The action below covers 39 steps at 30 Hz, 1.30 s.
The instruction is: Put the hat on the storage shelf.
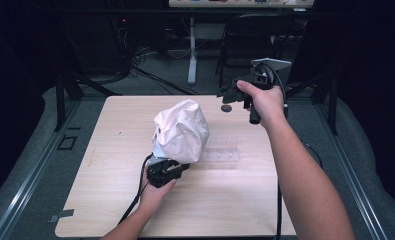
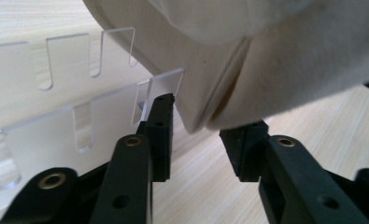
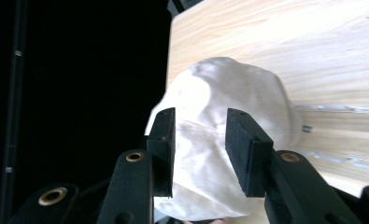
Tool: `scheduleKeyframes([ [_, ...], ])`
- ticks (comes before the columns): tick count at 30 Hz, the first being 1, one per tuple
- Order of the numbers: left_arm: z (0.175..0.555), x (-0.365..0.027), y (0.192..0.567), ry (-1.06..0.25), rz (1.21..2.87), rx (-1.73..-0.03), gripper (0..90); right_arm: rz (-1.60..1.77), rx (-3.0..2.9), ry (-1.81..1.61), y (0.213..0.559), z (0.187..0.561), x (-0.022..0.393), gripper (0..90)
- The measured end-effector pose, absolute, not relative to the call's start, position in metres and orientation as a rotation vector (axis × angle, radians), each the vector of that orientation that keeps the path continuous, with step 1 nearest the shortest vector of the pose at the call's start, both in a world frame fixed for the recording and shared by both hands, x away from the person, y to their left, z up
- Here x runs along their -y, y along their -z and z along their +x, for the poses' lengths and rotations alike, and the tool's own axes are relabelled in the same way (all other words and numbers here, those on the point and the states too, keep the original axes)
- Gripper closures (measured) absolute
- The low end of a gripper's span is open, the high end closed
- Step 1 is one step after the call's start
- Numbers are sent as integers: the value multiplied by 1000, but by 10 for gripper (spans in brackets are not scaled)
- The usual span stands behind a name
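Note:
A cream cloth cap [image 1: 181, 131] stands bunched up in the middle of the wooden table [image 1: 110, 200], against a clear slotted acrylic rack [image 1: 224, 154]. My left gripper [image 1: 170, 169] sits just under the cap's near side. In the left gripper view its jaws [image 2: 203, 116] stand open, with the cap's brim edge [image 2: 205, 105] hanging over the gap and the rack [image 2: 42, 126] to the left. My right gripper [image 1: 227, 93] is raised above the table's far right part, turned toward the cap. It [image 3: 201, 116] is open and holds nothing; the cap [image 3: 229, 84] lies beyond.
A small dark round object [image 1: 226, 108] lies on the table below the right gripper. Past the far edge are a white table leg [image 1: 192, 55], a dark chair [image 1: 245, 40] and floor cables [image 1: 150, 75]. The rack's clear strip [image 3: 334, 108] shows beside the cap.

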<state>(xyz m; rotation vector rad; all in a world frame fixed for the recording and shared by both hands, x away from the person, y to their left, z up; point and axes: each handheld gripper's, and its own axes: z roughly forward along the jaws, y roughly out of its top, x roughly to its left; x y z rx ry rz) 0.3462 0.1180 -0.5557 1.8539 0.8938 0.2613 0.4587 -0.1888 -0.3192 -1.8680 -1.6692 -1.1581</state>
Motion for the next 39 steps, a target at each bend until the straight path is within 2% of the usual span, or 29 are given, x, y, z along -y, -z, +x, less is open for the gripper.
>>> scheduleKeyframes([
  [7,336,-130,556,-273,1913,-905,489,-1898,1783,1124,319,447,189,624],
  [11,328,-140,557,-288,1965,-910,464,-1916,1824,1104,325,439,191,615],
  [20,311,-170,559,-320,2026,-941,460,-1935,1910,1062,352,414,206,597],
  [31,307,-206,562,-333,1953,-1042,456,-1972,2076,1045,384,384,222,583],
  [39,311,-218,564,-330,1911,-1085,457,-1938,2111,1032,429,363,226,574],
])
